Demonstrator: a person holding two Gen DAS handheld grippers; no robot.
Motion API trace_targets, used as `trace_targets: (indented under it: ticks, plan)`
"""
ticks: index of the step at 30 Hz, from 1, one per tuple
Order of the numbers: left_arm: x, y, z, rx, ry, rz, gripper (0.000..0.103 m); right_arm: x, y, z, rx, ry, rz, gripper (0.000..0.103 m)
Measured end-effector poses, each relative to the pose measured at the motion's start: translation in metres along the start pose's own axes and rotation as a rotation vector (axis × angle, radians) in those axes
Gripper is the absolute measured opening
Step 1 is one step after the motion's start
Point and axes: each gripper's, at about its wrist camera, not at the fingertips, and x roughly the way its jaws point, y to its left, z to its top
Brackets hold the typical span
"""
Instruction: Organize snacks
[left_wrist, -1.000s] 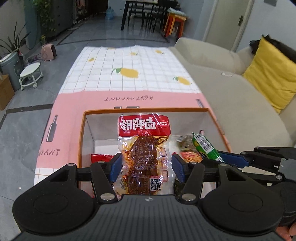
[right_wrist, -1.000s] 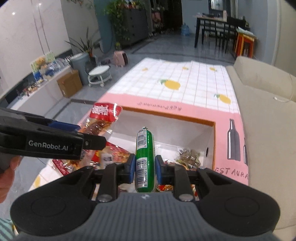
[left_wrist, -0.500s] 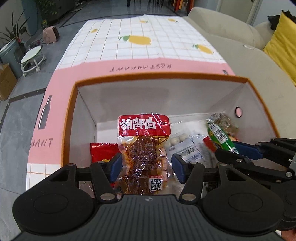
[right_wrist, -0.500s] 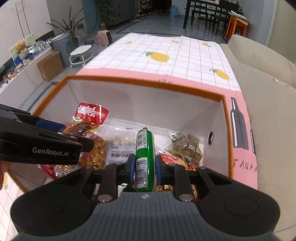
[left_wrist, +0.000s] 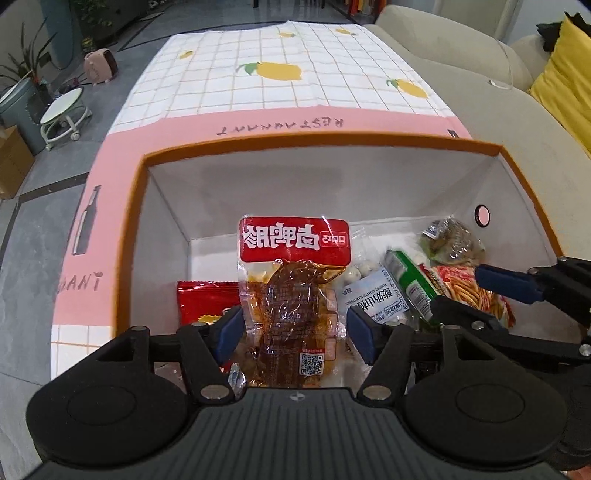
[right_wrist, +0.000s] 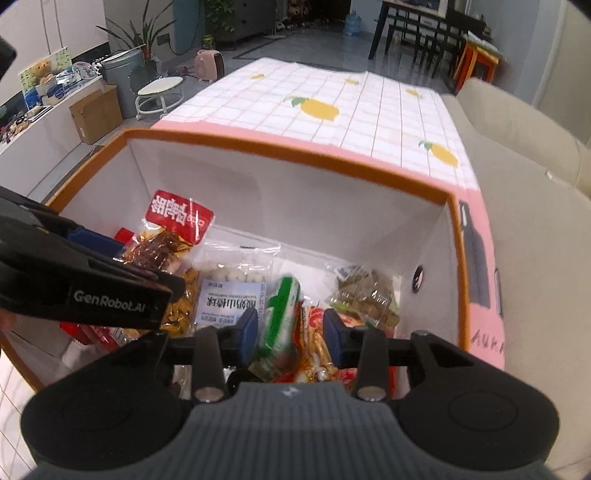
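Note:
An orange-rimmed white box (left_wrist: 321, 142) (right_wrist: 280, 151) sits on the pink and lemon-print cloth. My left gripper (left_wrist: 293, 326) is inside the box, shut on a red-topped clear pack of braised meat (left_wrist: 291, 295) (right_wrist: 173, 225), held upright. My right gripper (right_wrist: 290, 328) is open over the box's right side; its blue pads (right_wrist: 248, 332) stand apart from a green sausage stick (right_wrist: 280, 317) (left_wrist: 412, 288) lying tilted between them on other snacks.
In the box lie a red bag (left_wrist: 203, 299), a white-label pack of yogurt balls (right_wrist: 232, 295), a red-striped snack bag (left_wrist: 465, 291) and a clear greenish pack (right_wrist: 365, 295). A beige sofa (left_wrist: 498, 92) runs along the right. A yellow cushion (left_wrist: 569, 74) lies on it.
Both grippers have gone lower into the box. My right gripper has opened and let go of the green sausage stick, which now tilts loose. My left gripper still holds the meat pack.

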Motion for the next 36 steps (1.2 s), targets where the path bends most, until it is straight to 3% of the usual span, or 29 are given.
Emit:
trace_targets:
  ticks: [7,11,15,21,28,36]
  plan:
    - [-0.037,0.006,-0.001,-0.032,-0.093,0.005,0.079,-0.033,-0.007,0.006,0.049,-0.075,-0.006,0.07]
    - [-0.065,0.008,-0.002,-0.056,-0.159,0.025,0.08,-0.057,-0.009,0.008,0.062,-0.119,-0.005,0.071]
    - [-0.097,0.007,-0.004,-0.073,-0.228,0.028,0.08,-0.084,-0.01,0.009,0.065,-0.163,-0.017,0.081]
    - [-0.15,-0.001,-0.019,-0.073,-0.337,0.019,0.08,-0.132,-0.014,0.007,0.098,-0.232,-0.02,0.087]
    - [-0.21,-0.013,-0.06,-0.044,-0.444,0.03,0.083,-0.196,-0.016,-0.017,0.157,-0.308,-0.005,0.09]
    - [-0.251,-0.029,-0.121,-0.039,-0.539,0.038,0.086,-0.264,-0.014,-0.068,0.244,-0.376,0.047,0.095]
